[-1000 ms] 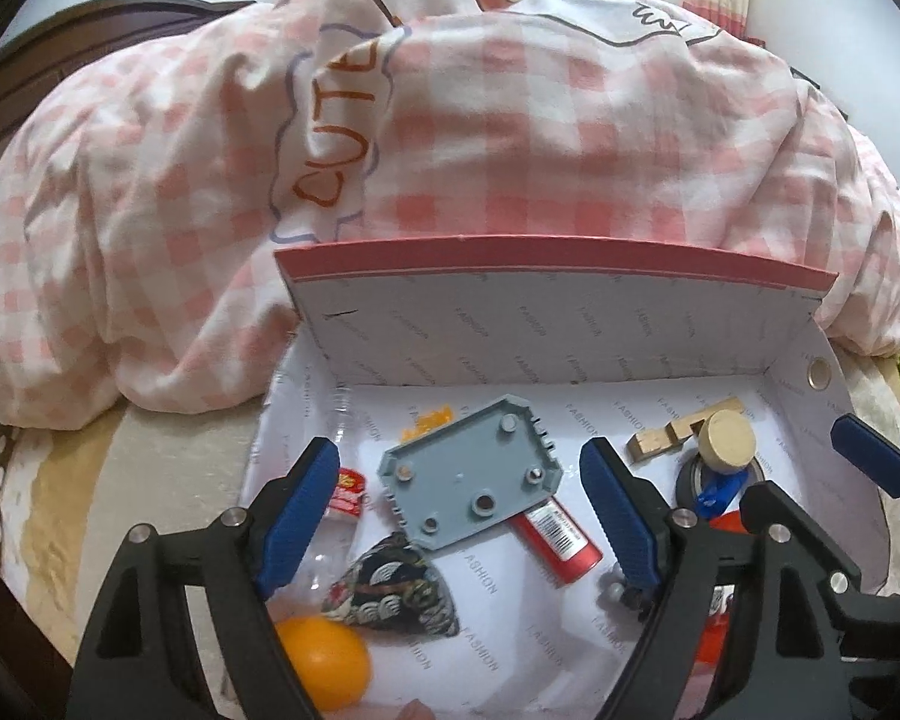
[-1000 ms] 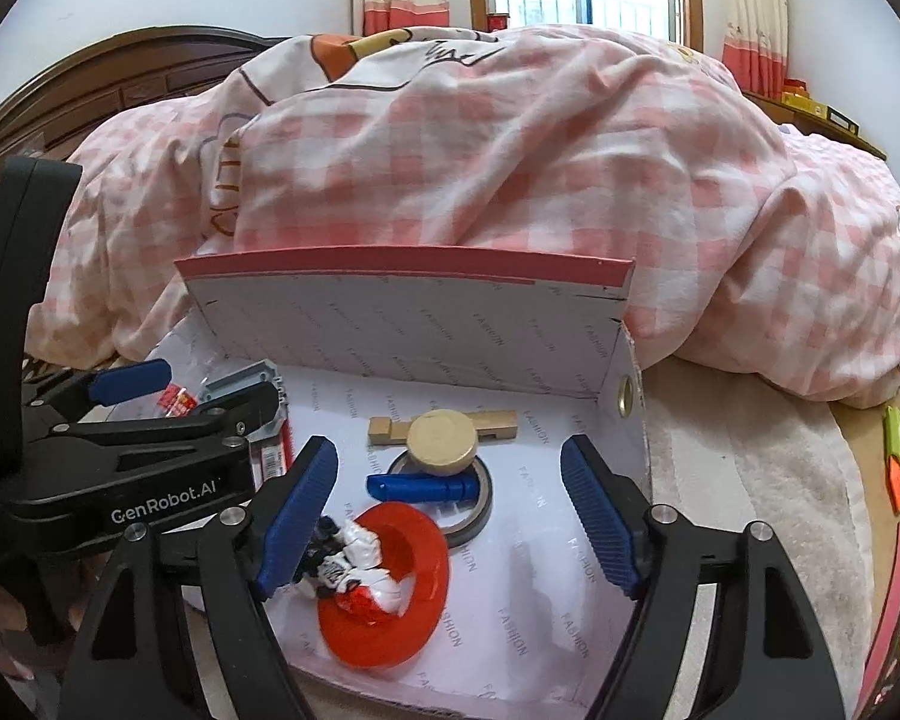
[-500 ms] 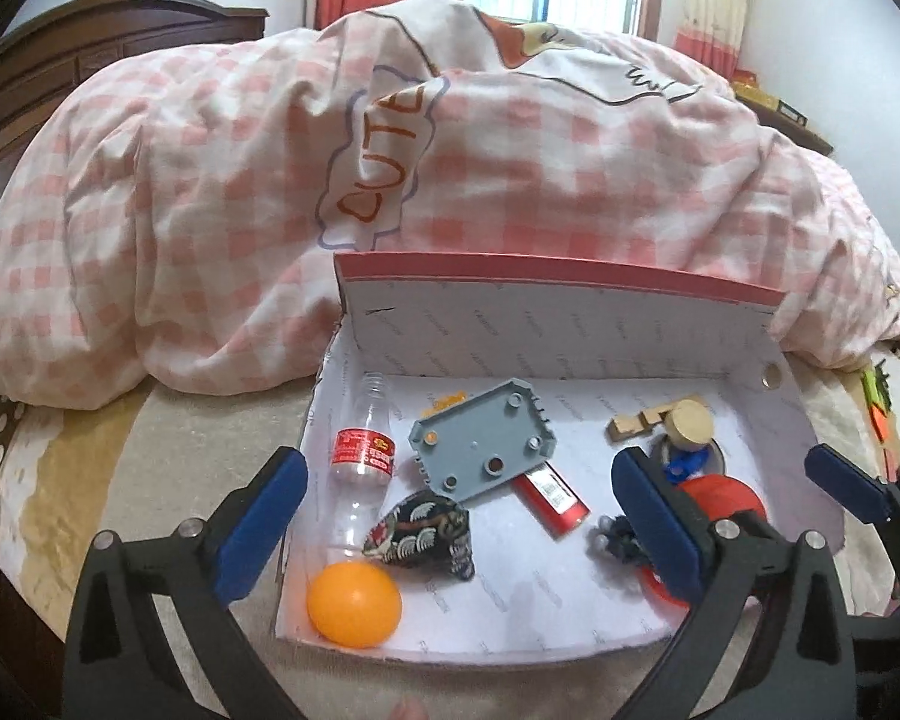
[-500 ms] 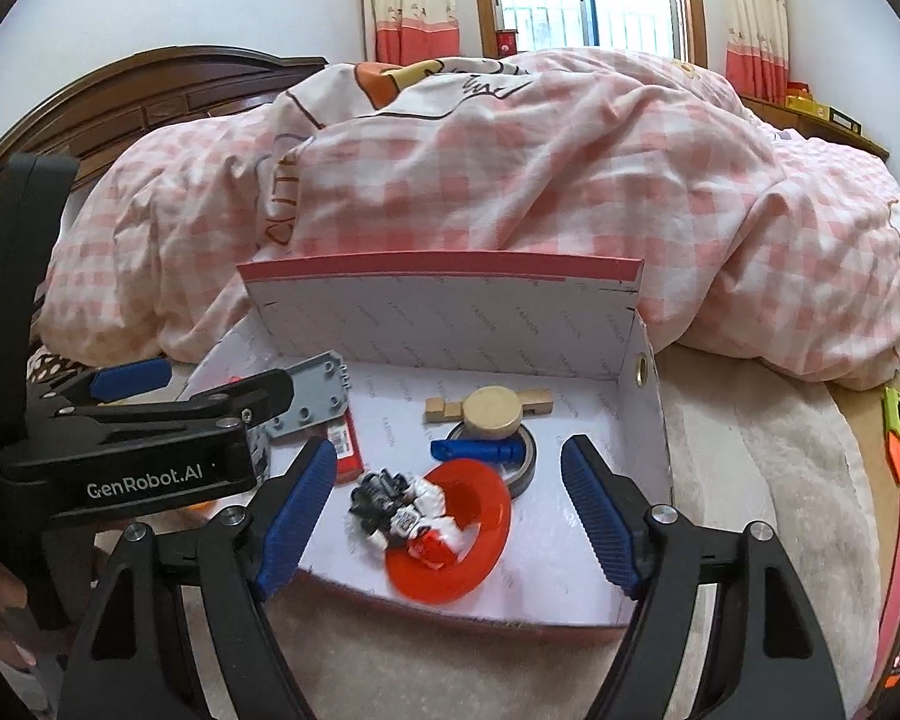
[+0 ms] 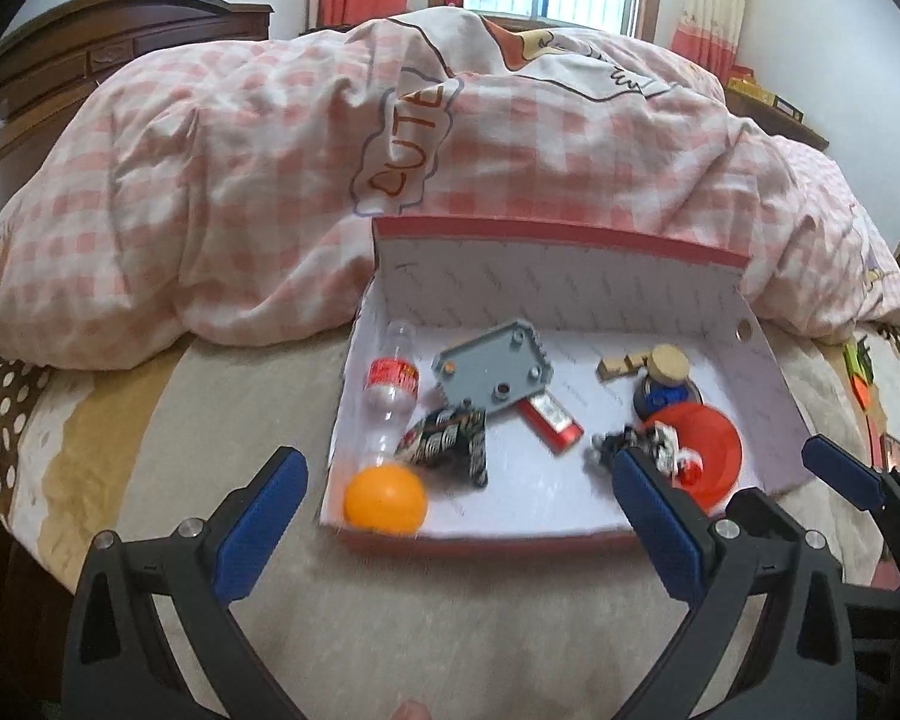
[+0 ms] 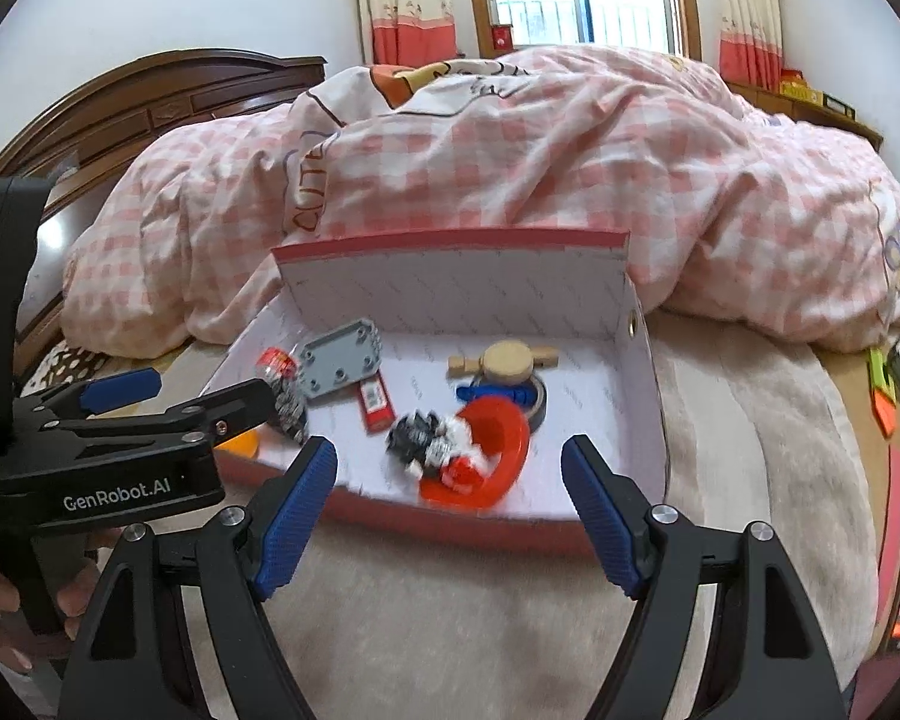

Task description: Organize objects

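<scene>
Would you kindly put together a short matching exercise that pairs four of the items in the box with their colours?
Things:
1. ball
2. ring
3. studded plate
4. round wooden disc

Colours:
A. grey-blue
B. tan
C. orange
D. red

Pairs: 1-C, 2-D, 3-A, 4-B

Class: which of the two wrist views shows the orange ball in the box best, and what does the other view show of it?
The left wrist view: the orange ball lies whole and unobstructed in the near left corner of the box. In the right wrist view the left gripper hides most of it, leaving only an orange sliver.
</scene>
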A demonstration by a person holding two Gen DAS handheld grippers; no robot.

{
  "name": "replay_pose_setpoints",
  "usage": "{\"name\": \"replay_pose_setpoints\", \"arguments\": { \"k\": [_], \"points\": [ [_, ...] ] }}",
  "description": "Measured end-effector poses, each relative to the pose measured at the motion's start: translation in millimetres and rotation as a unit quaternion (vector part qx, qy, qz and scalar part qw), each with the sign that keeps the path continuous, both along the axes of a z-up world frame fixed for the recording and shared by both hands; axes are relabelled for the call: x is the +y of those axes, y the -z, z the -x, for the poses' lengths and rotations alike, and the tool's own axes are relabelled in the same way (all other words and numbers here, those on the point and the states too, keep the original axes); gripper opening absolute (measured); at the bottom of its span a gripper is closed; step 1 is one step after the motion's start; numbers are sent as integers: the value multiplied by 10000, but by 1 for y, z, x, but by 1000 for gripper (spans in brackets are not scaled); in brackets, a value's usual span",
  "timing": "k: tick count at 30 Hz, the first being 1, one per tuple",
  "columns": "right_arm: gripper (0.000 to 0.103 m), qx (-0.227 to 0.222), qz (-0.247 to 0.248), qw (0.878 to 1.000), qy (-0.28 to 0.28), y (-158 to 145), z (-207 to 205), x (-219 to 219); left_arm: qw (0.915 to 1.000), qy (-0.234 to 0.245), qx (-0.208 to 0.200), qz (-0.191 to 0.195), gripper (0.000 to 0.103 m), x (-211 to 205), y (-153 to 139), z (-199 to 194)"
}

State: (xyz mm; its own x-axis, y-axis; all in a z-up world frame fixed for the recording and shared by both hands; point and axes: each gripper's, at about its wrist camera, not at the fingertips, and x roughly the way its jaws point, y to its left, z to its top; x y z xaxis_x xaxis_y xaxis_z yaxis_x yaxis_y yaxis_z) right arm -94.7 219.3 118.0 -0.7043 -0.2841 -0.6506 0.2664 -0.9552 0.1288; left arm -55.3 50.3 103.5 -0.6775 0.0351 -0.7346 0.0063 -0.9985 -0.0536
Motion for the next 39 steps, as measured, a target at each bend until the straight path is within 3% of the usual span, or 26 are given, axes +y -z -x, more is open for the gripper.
{"name": "replay_pose_setpoints", "arguments": {
  "k": [9,16,26,39],
  "points": [
    [79,-497,-91,9987,-4,7,-28,-1,9997,109,-238,8,103,-1,3,-32],
    [79,-860,-139,9962,-49,24,-33,-3,9981,66,-611,31,103,-1,22,-35],
    [79,-988,-244,9948,76,53,-26,1,9955,86,-939,48,103,9,53,-27],
    [79,-1071,-212,9940,63,64,-20,2,9948,159,-1005,-10,103,14,61,-24]
  ]
}}
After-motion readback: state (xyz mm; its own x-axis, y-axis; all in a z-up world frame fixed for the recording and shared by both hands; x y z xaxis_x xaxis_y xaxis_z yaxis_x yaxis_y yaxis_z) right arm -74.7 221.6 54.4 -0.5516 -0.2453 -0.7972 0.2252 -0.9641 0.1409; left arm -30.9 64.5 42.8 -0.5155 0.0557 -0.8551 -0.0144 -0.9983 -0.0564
